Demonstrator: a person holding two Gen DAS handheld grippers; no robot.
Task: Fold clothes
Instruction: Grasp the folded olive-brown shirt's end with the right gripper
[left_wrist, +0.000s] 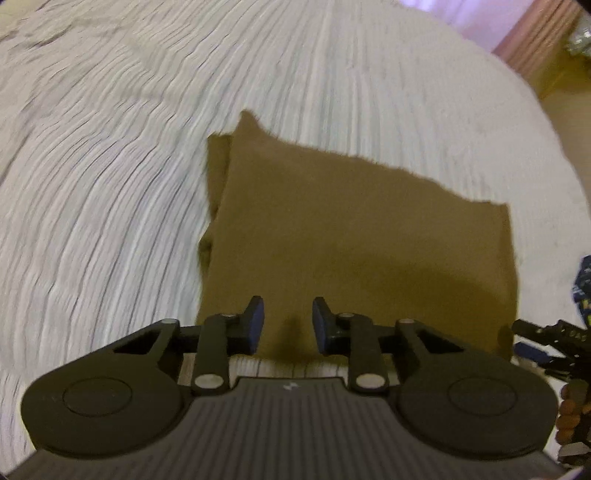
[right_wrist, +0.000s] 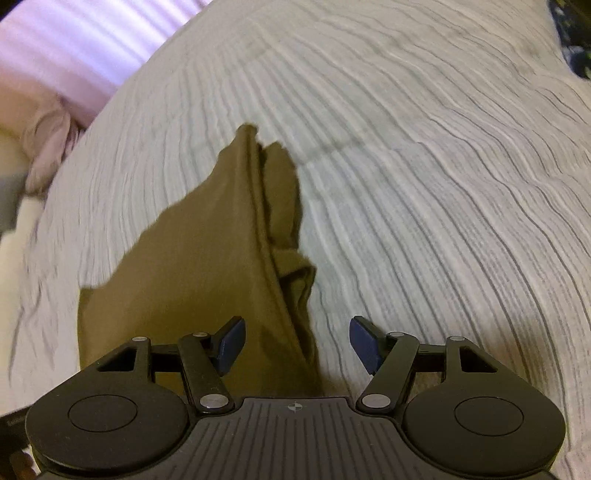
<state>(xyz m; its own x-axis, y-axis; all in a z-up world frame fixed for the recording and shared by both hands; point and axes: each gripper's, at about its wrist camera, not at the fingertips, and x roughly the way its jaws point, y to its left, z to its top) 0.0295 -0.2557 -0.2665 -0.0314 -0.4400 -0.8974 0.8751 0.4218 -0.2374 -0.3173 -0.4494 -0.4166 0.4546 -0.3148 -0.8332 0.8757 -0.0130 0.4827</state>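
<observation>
Here we look down on a bed covered by a white ribbed bedspread (left_wrist: 110, 184), whose fine wavy lines run over the whole surface. The folded olive-brown garment (left_wrist: 351, 240) lies flat on this bedspread, and we use it as our landmark. Beyond the garment, past the edge of the bed, we see a pale pink curtain (right_wrist: 66, 48) and a yellowish floor (left_wrist: 565, 96). To the right of the garment, in the left wrist view, a dark blue patterned cloth (left_wrist: 583, 284) shows at the frame edge.

The left gripper (left_wrist: 287, 325) hangs over the near edge of the garment. Its jaws are only partly spread, the blue pads (left_wrist: 256, 321) stand apart with a gap between them, and no fabric is between them; they do not press on anything. In the same view part of the other gripper and some fingers of a hand (left_wrist: 570, 410) appear just beside the garment's near right corner.

The right gripper (right_wrist: 297, 345) hovers above the layered, folded side of the garment, where several edges are stacked. Its jaws are widely spread, one pad over the cloth and one over the bedspread, and they hold nothing.
</observation>
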